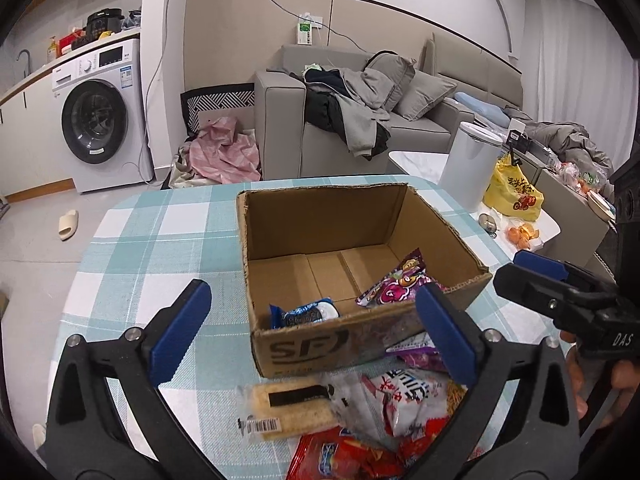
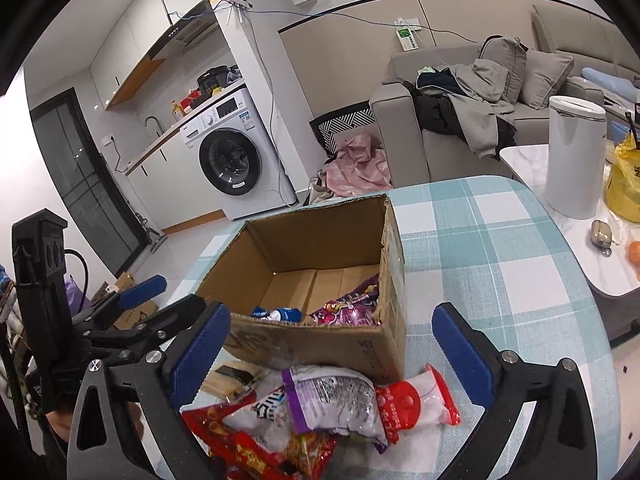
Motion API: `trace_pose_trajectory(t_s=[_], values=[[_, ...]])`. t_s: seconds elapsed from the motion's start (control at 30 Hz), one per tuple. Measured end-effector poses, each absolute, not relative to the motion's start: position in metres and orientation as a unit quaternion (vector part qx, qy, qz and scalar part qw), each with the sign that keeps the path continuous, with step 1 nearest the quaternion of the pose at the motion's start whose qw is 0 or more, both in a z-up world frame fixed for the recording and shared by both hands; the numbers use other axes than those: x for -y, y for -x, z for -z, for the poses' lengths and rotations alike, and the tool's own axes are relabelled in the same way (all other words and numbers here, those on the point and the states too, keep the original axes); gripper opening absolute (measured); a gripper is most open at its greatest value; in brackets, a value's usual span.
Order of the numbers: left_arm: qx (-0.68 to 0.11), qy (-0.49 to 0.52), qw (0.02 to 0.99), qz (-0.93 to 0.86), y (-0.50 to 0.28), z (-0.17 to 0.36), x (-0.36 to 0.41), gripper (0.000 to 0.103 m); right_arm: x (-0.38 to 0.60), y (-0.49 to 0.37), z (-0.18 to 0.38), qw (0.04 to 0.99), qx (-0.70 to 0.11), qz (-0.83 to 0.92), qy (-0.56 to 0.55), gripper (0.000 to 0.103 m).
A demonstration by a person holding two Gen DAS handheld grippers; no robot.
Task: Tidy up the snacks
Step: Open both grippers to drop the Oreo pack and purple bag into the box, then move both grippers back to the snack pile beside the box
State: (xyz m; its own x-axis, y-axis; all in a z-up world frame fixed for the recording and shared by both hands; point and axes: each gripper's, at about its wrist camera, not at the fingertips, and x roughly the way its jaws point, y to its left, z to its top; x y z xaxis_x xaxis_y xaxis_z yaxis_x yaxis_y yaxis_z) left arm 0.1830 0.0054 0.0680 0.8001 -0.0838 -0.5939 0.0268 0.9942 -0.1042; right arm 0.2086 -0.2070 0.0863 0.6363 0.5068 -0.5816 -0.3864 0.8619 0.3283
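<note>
An open cardboard box [image 1: 304, 344] stands on the checked tablecloth [image 1: 160, 248]. Inside it lie a blue packet [image 1: 308, 314] and a purple packet [image 1: 396, 284]. Loose snacks are piled in front of the box: a yellow wafer bar [image 1: 288, 412], a white-and-red bag [image 1: 412, 400] and a red bag [image 1: 340, 456]. My left gripper [image 1: 312, 332] is open above the pile, holding nothing. In the right wrist view, my right gripper [image 2: 332, 344] is also open and empty, over a purple-and-white bag [image 2: 336, 400] and a red-and-white packet [image 2: 416, 404], with the box [image 2: 320, 344] just beyond.
A white bin [image 1: 470, 160], a yellow bag [image 1: 512, 192] and oranges [image 1: 522, 236] sit on a low side table to the right. A grey sofa [image 1: 280, 128] with clothes and a washing machine [image 1: 100, 120] stand behind the table. The tablecloth's far edge lies beyond the box.
</note>
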Motion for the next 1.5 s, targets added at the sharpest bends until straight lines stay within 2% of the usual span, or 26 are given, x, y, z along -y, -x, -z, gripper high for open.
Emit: trace_pose_trajectory(t_s=[0.57,1.5], values=[[-0.321,0.074,0.944,0.001,-0.126,-0.060,-0.025,0.102,0.226,-0.176,-0.079,0.894,-0.357,-0.255,-0.085,0.103],[-0.374,0.093,0.923,0.011,-0.102,-0.008,-0.025,0.101,0.220,-0.151,-0.038,0.872,-0.406,-0.267,-0.056,0.103]])
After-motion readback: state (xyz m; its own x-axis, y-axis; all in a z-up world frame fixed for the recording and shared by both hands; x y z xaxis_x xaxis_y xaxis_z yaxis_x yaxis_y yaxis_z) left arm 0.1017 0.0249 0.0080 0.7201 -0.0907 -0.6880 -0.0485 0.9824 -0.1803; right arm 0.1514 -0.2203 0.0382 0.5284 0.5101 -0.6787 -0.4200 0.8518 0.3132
